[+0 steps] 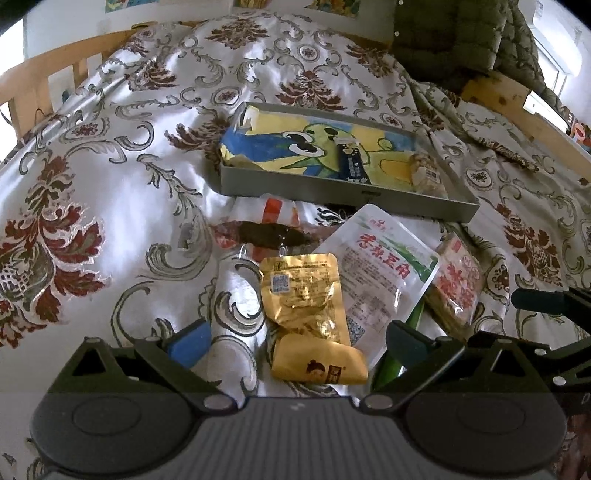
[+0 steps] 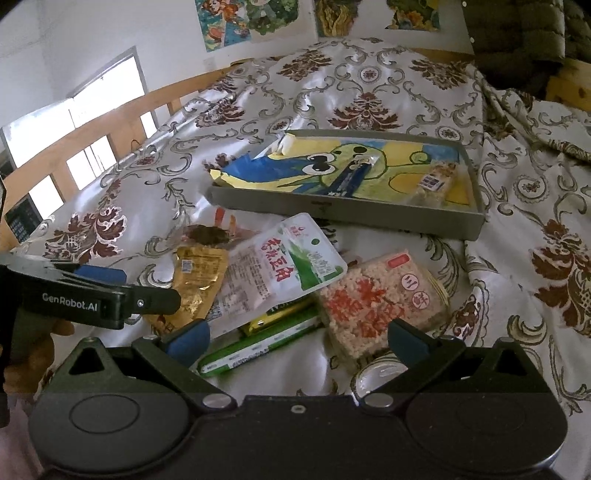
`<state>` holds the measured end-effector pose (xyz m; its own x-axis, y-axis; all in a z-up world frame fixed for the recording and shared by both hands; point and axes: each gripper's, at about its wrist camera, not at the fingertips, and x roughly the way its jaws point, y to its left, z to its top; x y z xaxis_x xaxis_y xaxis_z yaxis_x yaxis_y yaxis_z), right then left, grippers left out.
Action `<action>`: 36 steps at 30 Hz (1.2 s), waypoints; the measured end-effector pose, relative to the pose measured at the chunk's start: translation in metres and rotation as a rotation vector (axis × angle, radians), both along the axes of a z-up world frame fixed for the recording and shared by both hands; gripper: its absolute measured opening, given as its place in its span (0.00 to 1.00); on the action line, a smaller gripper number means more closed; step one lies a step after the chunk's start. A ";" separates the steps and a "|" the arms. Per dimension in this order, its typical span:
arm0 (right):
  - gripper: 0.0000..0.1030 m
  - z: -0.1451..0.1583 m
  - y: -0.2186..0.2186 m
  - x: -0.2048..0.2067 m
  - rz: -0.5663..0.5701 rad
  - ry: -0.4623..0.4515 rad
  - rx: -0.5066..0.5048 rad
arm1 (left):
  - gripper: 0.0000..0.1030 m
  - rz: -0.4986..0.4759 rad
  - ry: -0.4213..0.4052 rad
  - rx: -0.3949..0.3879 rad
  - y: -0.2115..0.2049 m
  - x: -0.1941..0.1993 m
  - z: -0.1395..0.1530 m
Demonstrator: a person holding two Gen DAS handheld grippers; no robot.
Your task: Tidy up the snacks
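Observation:
A grey tray (image 1: 332, 194) (image 2: 332, 214) lined with a cartoon drawing lies on the bed; in it are a dark blue stick packet (image 1: 352, 162) (image 2: 351, 177) and a rice cracker bar (image 1: 428, 173) (image 2: 432, 182). In front of the tray lies a pile of snacks: a gold pouch (image 1: 303, 291) (image 2: 199, 280), a white and green pouch (image 1: 384, 273) (image 2: 280, 273), a rice cracker block (image 1: 458, 280) (image 2: 373, 299), green packets (image 2: 258, 343) and a dark brown snack (image 1: 273, 236). My left gripper (image 1: 295, 343) is open right over the gold pouch. My right gripper (image 2: 295, 343) is open over the green packets.
A floral satin bedspread (image 1: 110, 184) covers the bed. Wooden rails (image 2: 110, 122) run along the left side and a green quilted jacket (image 1: 461, 33) hangs at the back right. A round tin lid (image 2: 373, 376) lies beside the right finger. Posters (image 2: 251, 18) hang on the wall.

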<state>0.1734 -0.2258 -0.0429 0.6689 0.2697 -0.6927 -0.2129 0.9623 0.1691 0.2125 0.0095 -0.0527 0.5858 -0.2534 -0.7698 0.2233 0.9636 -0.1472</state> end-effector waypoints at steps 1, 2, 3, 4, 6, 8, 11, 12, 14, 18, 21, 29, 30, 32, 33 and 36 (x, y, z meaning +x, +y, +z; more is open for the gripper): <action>0.99 0.000 0.000 0.000 -0.001 0.001 0.001 | 1.00 0.002 0.000 -0.001 0.000 0.000 0.000; 0.99 0.000 0.000 0.001 0.000 0.002 0.000 | 1.00 0.004 -0.002 -0.002 0.001 0.000 0.001; 0.99 -0.001 0.001 0.001 -0.001 0.005 0.000 | 1.00 0.008 -0.002 -0.003 0.001 0.000 0.001; 0.99 -0.002 0.001 0.002 -0.002 0.009 -0.001 | 1.00 0.013 0.000 -0.003 0.002 0.000 0.001; 0.99 -0.004 0.003 0.005 -0.004 0.026 0.000 | 1.00 0.023 0.008 -0.008 0.003 0.002 0.001; 0.97 -0.009 0.005 0.008 -0.004 0.050 0.015 | 1.00 0.039 0.016 -0.013 0.004 0.005 -0.001; 0.95 -0.016 0.008 0.012 -0.004 0.086 0.043 | 1.00 0.044 0.043 -0.022 0.006 0.012 -0.005; 0.91 -0.018 0.010 0.013 -0.004 0.094 0.050 | 1.00 0.043 0.050 -0.025 0.006 0.013 -0.006; 0.88 -0.021 0.012 0.016 -0.005 0.111 0.059 | 1.00 0.040 0.049 -0.033 0.006 0.015 -0.008; 0.85 -0.028 0.014 0.020 -0.026 0.143 0.072 | 0.98 0.011 0.035 -0.056 0.006 0.015 -0.008; 0.82 -0.034 0.014 0.025 -0.047 0.168 0.087 | 0.96 -0.007 0.045 -0.070 0.004 0.016 -0.010; 0.70 -0.046 0.023 0.036 -0.074 0.186 0.088 | 0.78 -0.028 0.048 -0.090 0.002 0.019 -0.015; 0.68 -0.047 0.023 0.037 -0.080 0.186 0.094 | 0.76 -0.032 0.044 -0.089 0.002 0.018 -0.015; 0.65 -0.048 0.022 0.038 -0.089 0.183 0.098 | 0.72 -0.041 0.041 -0.075 0.000 0.017 -0.016; 0.62 -0.047 0.022 0.038 -0.095 0.180 0.098 | 0.69 -0.041 0.037 -0.066 -0.001 0.016 -0.015; 0.59 -0.046 0.020 0.039 -0.099 0.182 0.103 | 0.69 -0.050 0.002 -0.038 -0.005 0.009 -0.008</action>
